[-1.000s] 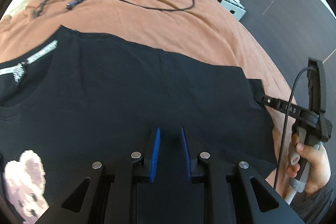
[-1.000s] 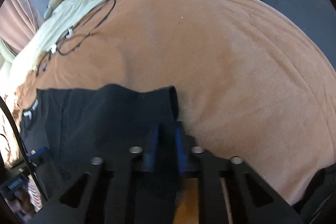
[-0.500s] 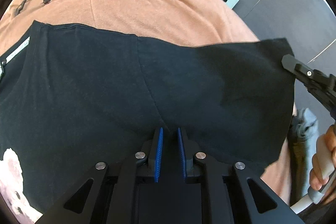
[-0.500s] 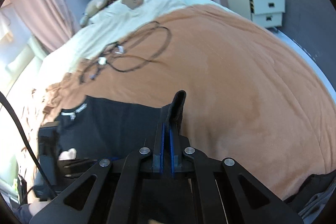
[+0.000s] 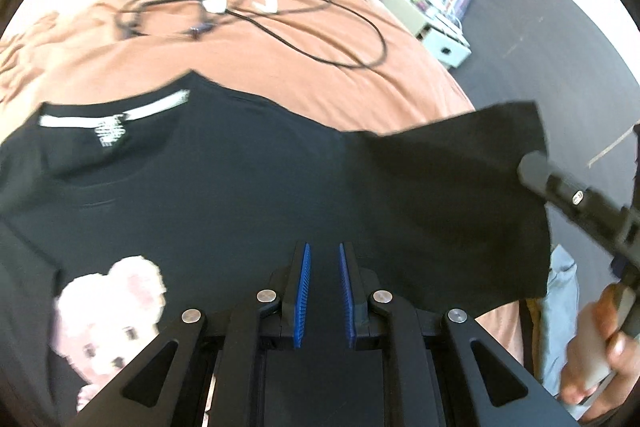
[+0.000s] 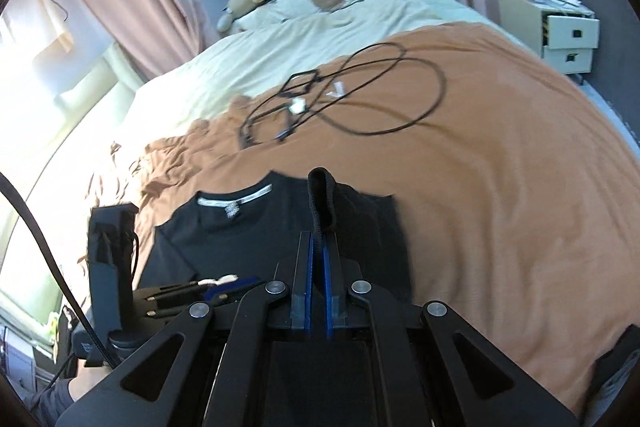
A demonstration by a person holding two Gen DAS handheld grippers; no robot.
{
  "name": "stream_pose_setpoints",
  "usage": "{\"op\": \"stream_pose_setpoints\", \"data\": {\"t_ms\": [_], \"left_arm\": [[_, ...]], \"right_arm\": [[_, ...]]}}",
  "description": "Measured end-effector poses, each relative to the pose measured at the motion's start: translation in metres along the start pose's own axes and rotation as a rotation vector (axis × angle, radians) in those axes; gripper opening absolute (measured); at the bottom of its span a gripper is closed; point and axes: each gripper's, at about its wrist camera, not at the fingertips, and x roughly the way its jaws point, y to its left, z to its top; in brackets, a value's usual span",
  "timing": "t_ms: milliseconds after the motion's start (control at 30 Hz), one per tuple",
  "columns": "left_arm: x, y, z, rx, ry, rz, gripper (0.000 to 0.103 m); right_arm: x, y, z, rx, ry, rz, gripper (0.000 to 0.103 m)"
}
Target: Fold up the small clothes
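left tool (image 5: 323,291) apart | right tool (image 6: 317,279) clamped on black T-shirt (image 5: 240,179) sleeve

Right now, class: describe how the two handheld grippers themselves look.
Both the left gripper and right gripper are matte black, with angular linkage arms, silver round rivets and ribbed blue finger pads. A black cable trails beside the left gripper's handle.

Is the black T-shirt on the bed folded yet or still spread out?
Mostly spread: the black T-shirt lies flat, collar and bear print showing. Only its sleeve is lifted, pinched in the right tool.
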Motion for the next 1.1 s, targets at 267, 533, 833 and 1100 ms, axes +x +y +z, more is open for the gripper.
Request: {"op": "stream_pose_setpoints", "data": {"t_ms": [267,533,833,1100], "left_arm": [[-0.036,0.044,-0.005,-0.061,-0.021,0.048,0.016],[-0.049,0.07,-0.01,-0.094,-0.024,0.08,0.018],[-0.031,0.079,-0.013,-0.088,-0.006,0.118,0.041],[0.001,0.09,-0.011,-0.097,0.016,0.13,0.041]], "right_arm": [[0.036,0.033,-0.006,-0.017,0.067,0.054,0.001],[0.045,0.027,0.001,0.035,0.122,0.069,0.005],[0.035,0.011,-0.006,0.031,0.068,0.008,0.061],[0.044,-0.006,-0.013,0.033,0.07,-0.124,0.061]]}}
